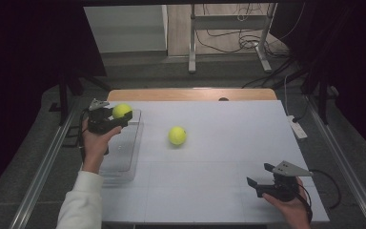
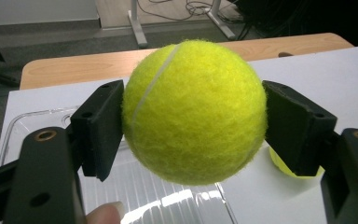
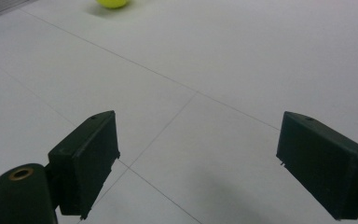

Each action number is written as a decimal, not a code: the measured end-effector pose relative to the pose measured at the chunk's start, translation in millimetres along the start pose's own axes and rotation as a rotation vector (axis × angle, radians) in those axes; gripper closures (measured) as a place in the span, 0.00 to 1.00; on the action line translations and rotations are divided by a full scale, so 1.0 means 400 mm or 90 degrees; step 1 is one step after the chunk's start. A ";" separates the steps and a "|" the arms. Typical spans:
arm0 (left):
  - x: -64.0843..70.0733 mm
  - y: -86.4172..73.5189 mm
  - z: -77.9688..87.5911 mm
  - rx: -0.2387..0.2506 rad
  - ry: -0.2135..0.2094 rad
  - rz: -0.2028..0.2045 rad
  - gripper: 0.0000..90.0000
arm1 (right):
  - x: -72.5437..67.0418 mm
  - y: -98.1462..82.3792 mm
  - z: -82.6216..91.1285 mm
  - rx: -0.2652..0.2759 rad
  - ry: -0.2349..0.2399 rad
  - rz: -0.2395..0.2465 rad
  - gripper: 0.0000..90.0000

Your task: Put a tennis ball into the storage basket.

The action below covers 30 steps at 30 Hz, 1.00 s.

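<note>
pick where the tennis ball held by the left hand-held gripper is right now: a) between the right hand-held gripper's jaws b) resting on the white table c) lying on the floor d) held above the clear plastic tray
d: the left hand-held gripper clamps the tennis ball between both pads, above the clear plastic tray, whose ribbed floor shows under the ball in the left gripper view.
</note>
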State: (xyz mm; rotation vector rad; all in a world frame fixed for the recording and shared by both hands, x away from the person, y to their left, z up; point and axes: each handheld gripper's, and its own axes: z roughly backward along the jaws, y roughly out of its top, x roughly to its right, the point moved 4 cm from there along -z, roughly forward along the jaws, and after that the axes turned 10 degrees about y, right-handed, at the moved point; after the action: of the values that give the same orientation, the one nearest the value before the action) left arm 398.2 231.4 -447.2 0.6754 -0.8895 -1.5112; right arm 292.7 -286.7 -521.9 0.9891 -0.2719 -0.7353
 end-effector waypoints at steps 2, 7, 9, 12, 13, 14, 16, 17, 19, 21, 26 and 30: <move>-0.002 0.000 -0.002 -0.003 0.000 -0.002 0.30 | 0.000 0.000 0.000 -0.001 0.000 0.002 0.15; -0.013 -0.006 -0.010 -0.013 0.008 -0.004 0.30 | -0.001 0.000 0.001 0.000 0.000 0.002 0.15; -0.015 -0.007 -0.012 -0.016 0.010 -0.003 0.30 | 0.000 0.000 0.000 -0.001 0.000 0.002 0.15; -0.020 -0.009 -0.016 -0.020 0.012 -0.003 0.30 | -0.001 0.000 -0.001 -0.001 0.001 0.004 0.15; -0.022 -0.010 -0.018 -0.024 0.012 -0.002 0.30 | -0.001 0.000 -0.001 -0.001 0.001 0.004 0.15; -0.023 -0.011 -0.021 -0.027 0.013 -0.003 0.30 | -0.001 0.000 -0.001 -0.002 0.001 0.004 0.15; -0.024 -0.012 -0.025 -0.032 0.017 -0.005 0.30 | -0.001 0.000 -0.001 -0.001 0.001 0.002 0.15; -0.024 -0.012 -0.025 -0.032 0.017 -0.005 0.30 | -0.001 0.000 -0.001 -0.001 0.001 0.002 0.15; -0.023 -0.013 -0.029 -0.034 0.018 -0.007 0.30 | -0.002 0.000 -0.002 -0.003 0.000 0.004 0.15; -0.023 -0.013 -0.033 -0.038 0.017 -0.008 0.30 | -0.003 0.000 -0.002 -0.003 0.000 0.004 0.15; -0.027 -0.018 -0.048 -0.050 0.021 -0.007 0.30 | -0.002 0.000 -0.002 -0.004 -0.001 0.004 0.15; -0.028 -0.024 -0.056 -0.060 0.026 -0.013 0.30 | -0.001 -0.001 -0.003 -0.005 -0.001 0.005 0.15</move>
State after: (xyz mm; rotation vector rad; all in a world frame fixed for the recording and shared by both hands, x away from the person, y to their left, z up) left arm 413.1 239.1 -468.2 0.6451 -0.7774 -1.5420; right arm 292.8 -285.7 -522.8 0.9789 -0.2739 -0.7303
